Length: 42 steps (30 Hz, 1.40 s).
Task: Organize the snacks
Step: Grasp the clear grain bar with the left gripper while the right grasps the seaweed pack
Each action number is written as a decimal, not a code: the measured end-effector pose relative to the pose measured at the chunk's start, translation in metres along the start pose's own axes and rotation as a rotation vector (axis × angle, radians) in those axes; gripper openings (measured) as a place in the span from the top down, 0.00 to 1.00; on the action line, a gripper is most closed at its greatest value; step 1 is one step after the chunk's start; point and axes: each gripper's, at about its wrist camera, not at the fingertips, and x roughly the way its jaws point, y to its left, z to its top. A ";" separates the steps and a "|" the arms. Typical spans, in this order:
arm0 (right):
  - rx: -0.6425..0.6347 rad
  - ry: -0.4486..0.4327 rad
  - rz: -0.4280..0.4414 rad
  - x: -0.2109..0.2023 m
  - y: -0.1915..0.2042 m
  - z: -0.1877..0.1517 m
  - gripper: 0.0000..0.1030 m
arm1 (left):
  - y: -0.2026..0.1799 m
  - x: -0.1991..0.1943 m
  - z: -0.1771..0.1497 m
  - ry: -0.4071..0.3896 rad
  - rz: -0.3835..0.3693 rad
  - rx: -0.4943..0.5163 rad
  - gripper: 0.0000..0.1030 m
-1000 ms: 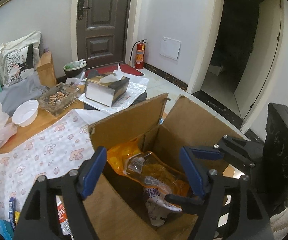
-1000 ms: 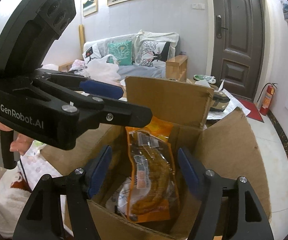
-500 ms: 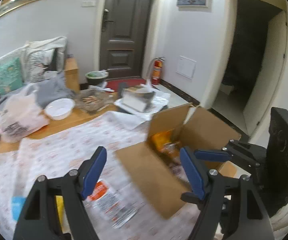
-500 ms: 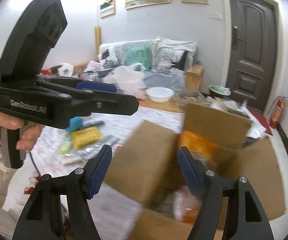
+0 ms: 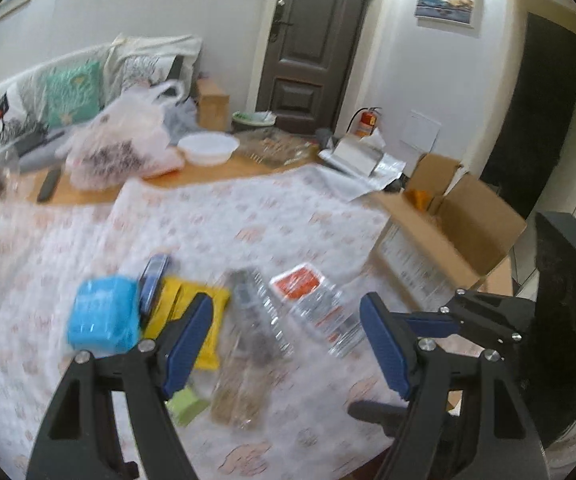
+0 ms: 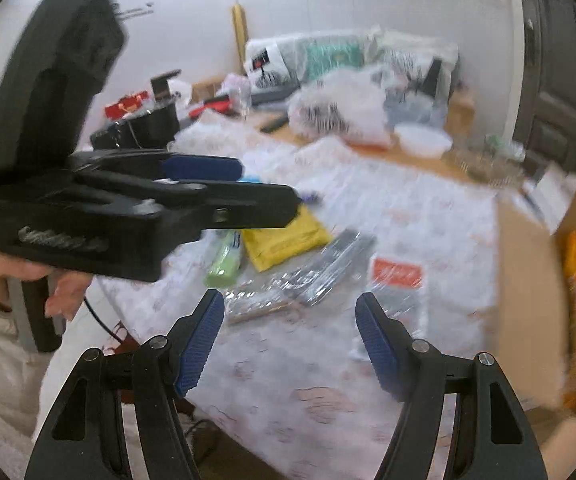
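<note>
Several snack packs lie on the patterned tablecloth (image 5: pixel 248 216): a blue pack (image 5: pixel 102 314), a yellow pack (image 5: pixel 192 316), a clear dark-filled pack (image 5: pixel 254 320) and a clear pack with an orange label (image 5: pixel 307 284). They also show in the right wrist view: yellow pack (image 6: pixel 284 240), clear pack (image 6: pixel 311 276), orange-labelled pack (image 6: pixel 395 274), green pack (image 6: pixel 224 260). The open cardboard box (image 5: pixel 447 220) with an orange bag inside stands at the right. My left gripper (image 5: pixel 288 344) is open and empty above the packs. My right gripper (image 6: pixel 289 344) is open and empty.
A white plastic bag (image 5: pixel 124 148), a white bowl (image 5: pixel 208 148), a glass tray (image 5: pixel 276 146) and a tissue box (image 5: pixel 357 156) sit at the table's far side. A sofa with cushions (image 5: pixel 72 92) stands behind. The left gripper's body (image 6: pixel 88 160) fills the right view's left.
Both grippers have swung left, away from above the box and over to the loose snack packs on the tablecloth. Both stay open and empty. The views are motion-blurred.
</note>
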 end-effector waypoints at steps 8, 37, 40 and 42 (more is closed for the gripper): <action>0.134 0.074 -0.064 0.071 -0.008 0.006 0.37 | 0.061 0.015 -0.030 0.040 0.016 -0.073 0.30; 0.119 0.190 -0.196 0.062 -0.034 -0.043 0.64 | 0.022 0.087 -0.061 0.210 -0.026 0.091 0.50; 0.110 0.188 -0.222 0.054 -0.033 -0.052 0.63 | 0.014 0.087 -0.065 0.201 0.063 0.129 0.63; 0.113 0.186 -0.226 0.048 -0.034 -0.057 0.63 | 0.011 0.082 -0.069 0.194 0.073 0.124 0.62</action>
